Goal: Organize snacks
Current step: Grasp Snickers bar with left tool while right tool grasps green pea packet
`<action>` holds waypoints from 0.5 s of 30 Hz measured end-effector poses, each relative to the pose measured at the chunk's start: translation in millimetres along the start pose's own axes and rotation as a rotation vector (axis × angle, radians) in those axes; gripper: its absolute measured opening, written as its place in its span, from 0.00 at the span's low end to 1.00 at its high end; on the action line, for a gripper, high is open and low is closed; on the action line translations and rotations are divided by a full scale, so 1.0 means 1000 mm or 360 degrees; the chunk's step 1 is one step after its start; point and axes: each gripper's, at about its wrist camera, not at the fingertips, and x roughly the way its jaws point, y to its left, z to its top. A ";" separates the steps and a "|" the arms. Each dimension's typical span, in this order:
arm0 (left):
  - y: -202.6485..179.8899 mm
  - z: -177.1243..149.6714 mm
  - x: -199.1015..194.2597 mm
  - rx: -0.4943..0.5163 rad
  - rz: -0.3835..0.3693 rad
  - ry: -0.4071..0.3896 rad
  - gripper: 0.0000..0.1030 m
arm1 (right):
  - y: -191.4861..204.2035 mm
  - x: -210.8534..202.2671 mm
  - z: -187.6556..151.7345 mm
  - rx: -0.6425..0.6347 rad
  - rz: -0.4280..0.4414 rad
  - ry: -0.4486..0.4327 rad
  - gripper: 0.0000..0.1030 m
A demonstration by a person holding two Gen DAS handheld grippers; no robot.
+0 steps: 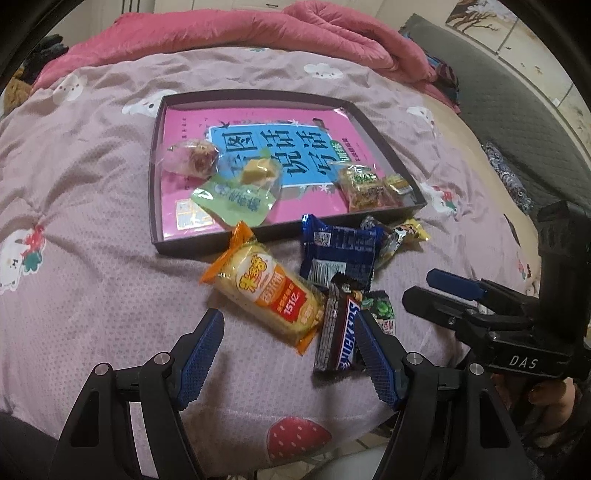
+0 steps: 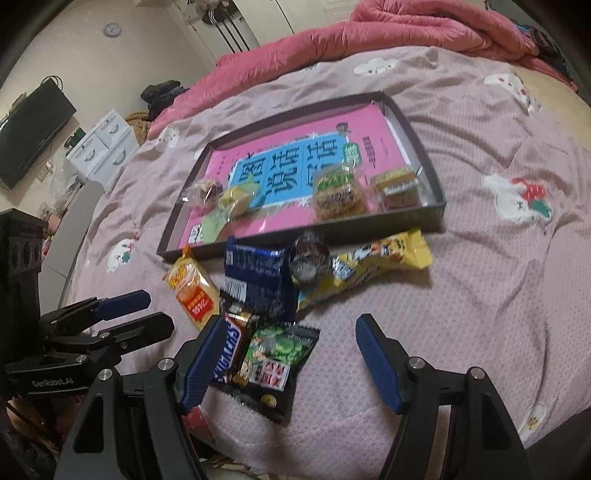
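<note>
A dark tray (image 1: 157, 184) lined with a pink book lies on the bed and holds several wrapped snacks. Loose snacks lie in front of it: an orange rice-cracker pack (image 1: 266, 295), a blue packet (image 1: 338, 254), a Snickers bar (image 1: 338, 332), a green pea packet (image 2: 277, 362) and a yellow packet (image 2: 373, 266). My left gripper (image 1: 288, 315) is open above the orange pack and the Snickers bar, holding nothing. My right gripper (image 2: 291, 321) is open over the green pea packet, and the Snickers bar (image 2: 231, 350) lies by its left finger.
A rumpled pink quilt (image 1: 332, 33) is piled behind the tray. The bedspread (image 1: 92, 258) spreads to the left and right. A TV (image 2: 29, 136) and white drawers (image 2: 99, 147) stand off the bed's left side.
</note>
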 end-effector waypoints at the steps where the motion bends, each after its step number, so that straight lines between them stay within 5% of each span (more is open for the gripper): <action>1: 0.000 -0.001 0.000 0.0001 -0.0004 0.0005 0.72 | 0.000 0.001 -0.001 0.0002 -0.0003 0.0011 0.70; 15: -0.005 -0.009 0.012 0.0025 -0.0011 0.0087 0.72 | 0.002 0.028 -0.014 0.0055 0.0009 0.0208 0.70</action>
